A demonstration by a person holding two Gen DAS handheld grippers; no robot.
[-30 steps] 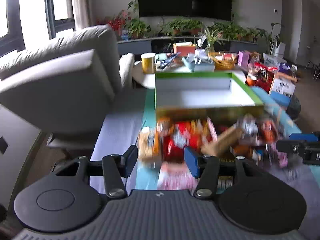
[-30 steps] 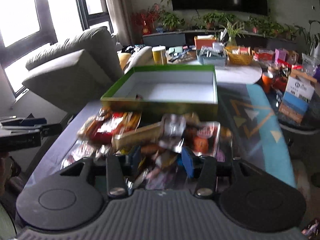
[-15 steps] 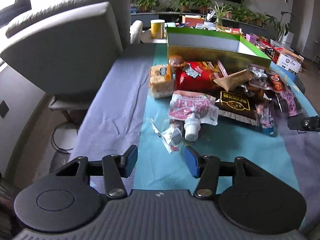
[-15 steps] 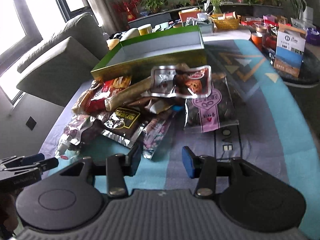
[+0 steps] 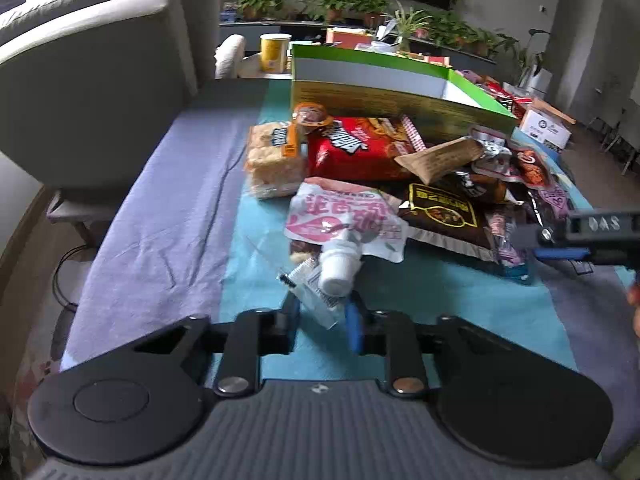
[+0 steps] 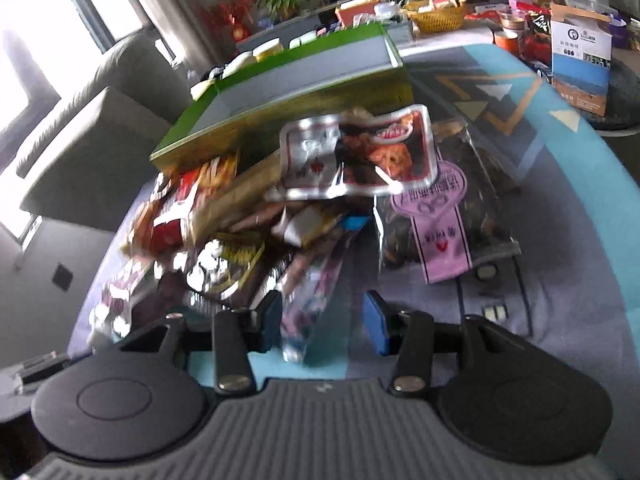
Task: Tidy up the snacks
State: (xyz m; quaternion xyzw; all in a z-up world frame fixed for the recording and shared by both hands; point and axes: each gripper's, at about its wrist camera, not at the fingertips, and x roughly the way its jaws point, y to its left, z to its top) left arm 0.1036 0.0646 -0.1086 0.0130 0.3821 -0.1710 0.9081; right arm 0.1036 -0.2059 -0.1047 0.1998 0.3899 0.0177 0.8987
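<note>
I saw the snack pile [image 5: 400, 184] heaped on the cloth against the open green box [image 5: 400, 92] at twelve o'clock. A red bag [image 5: 356, 148] lay flat; the white-capped pink pouch [image 5: 344, 220] pointed toward six.

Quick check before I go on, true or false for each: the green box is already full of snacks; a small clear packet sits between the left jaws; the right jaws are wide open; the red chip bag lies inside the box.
1. The green box is full of snacks. False: its visible interior looks empty.
2. A small clear packet sits between the left gripper jaws. True; they are closing.
3. The right gripper jaws stand wide open. True.
4. The red chip bag lies inside the box. False: it lies on the table in front.
</note>
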